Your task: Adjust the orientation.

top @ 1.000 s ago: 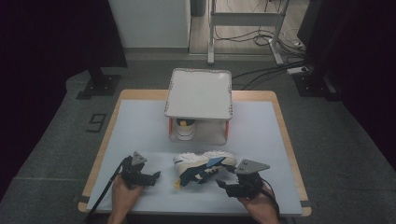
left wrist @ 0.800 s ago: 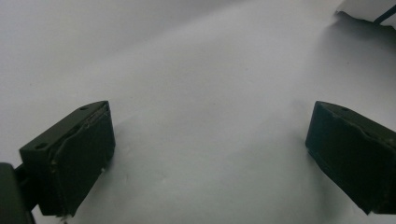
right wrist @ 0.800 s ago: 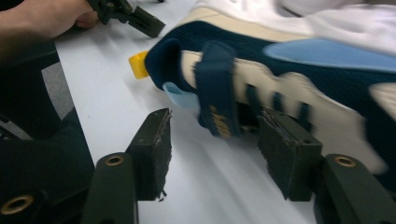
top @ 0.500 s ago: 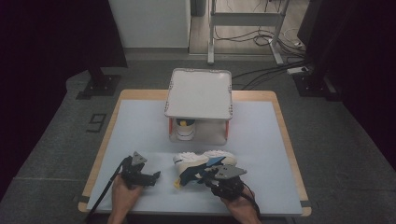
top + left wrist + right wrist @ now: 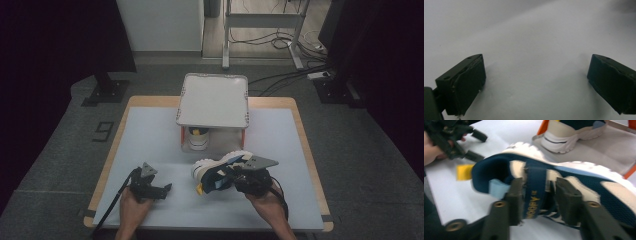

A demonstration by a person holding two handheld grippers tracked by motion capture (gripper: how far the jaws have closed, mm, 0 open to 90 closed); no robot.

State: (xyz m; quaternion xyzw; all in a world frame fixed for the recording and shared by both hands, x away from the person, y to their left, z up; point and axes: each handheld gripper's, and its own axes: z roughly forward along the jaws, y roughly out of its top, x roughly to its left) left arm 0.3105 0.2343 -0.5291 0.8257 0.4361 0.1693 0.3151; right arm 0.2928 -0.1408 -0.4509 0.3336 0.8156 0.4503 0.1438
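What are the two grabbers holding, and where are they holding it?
The right gripper holds the navy and white shoe. Its fingers clamp either side of the navy strap over the top of the shoe. The left gripper holds nothing; it is open over the white mat.

A white mat (image 5: 150, 135) covers the wooden-edged table (image 5: 300, 130). At its far middle stands a small white shelf with orange legs (image 5: 214, 100), and a second white sneaker (image 5: 198, 139) sits tucked beneath it. Cables (image 5: 272, 82) lie across the grey floor beyond.
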